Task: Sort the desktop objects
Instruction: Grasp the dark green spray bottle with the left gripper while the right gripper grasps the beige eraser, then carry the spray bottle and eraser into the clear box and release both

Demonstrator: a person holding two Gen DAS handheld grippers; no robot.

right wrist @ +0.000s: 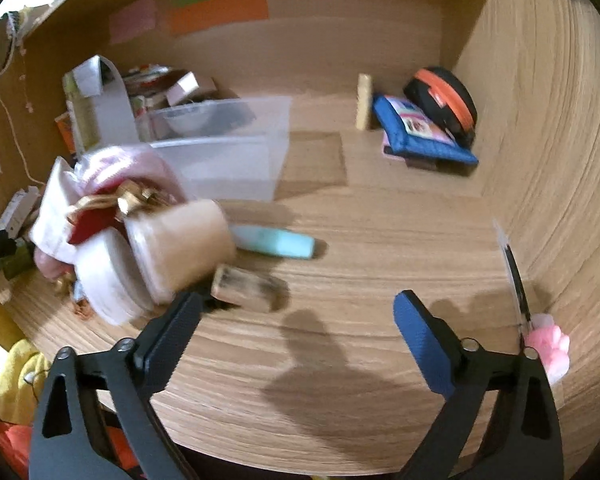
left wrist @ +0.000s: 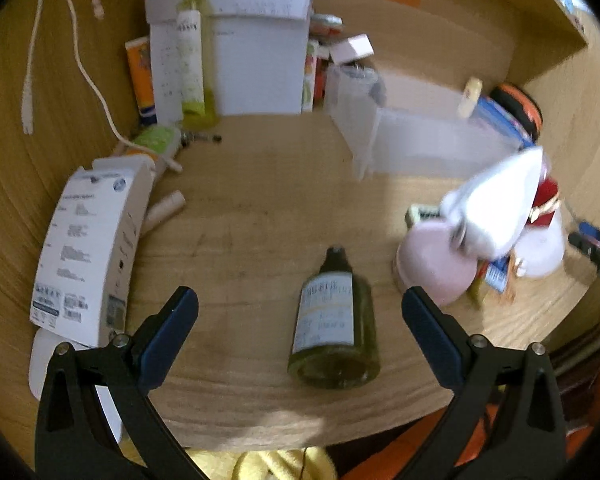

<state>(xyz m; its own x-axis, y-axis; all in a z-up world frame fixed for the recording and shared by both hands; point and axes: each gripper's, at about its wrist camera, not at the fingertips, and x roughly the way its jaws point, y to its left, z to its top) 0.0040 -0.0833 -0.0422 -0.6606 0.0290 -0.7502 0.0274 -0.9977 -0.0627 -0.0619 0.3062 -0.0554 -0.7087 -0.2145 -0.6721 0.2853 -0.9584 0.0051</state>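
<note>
Left tool point(left wrist: 300, 320) first: on my left wrist feed its two blue-padded fingers are spread wide with nothing between them, hanging over the wooden counter point(left wrist: 240, 240). Lying on its side just ahead, between the finger lines, I see an olive-green bottle point(left wrist: 334, 320), dark cap pointing away, base toward me. Off to the left a white printed box point(left wrist: 86, 252) lies near the counter edge, and a small pale tube point(left wrist: 165, 210) sits just beside it. Further back stands a tall white carton point(left wrist: 256, 40) with a green tube point(left wrist: 190, 56) leaning against its front. A clear plastic bin point(left wrist: 412, 136) sits at the back right. On the right I make out a pink rounded thing point(left wrist: 436, 264) under a blurred white shape; can't tell what that is.

Over to the right wrist feed: right tool point(right wrist: 296, 312) is also wide open, gripping nothing. Its left finger is next to a small tan block point(right wrist: 248, 288), though I cannot tell whether they touch. Behind that lies a mint-green tube point(right wrist: 276, 242). A blurred pile of pink, white and red items point(right wrist: 112, 236) fills the left. Far back right I see a blue pouch point(right wrist: 424, 136) by an orange-and-black case point(right wrist: 444, 100)
</note>
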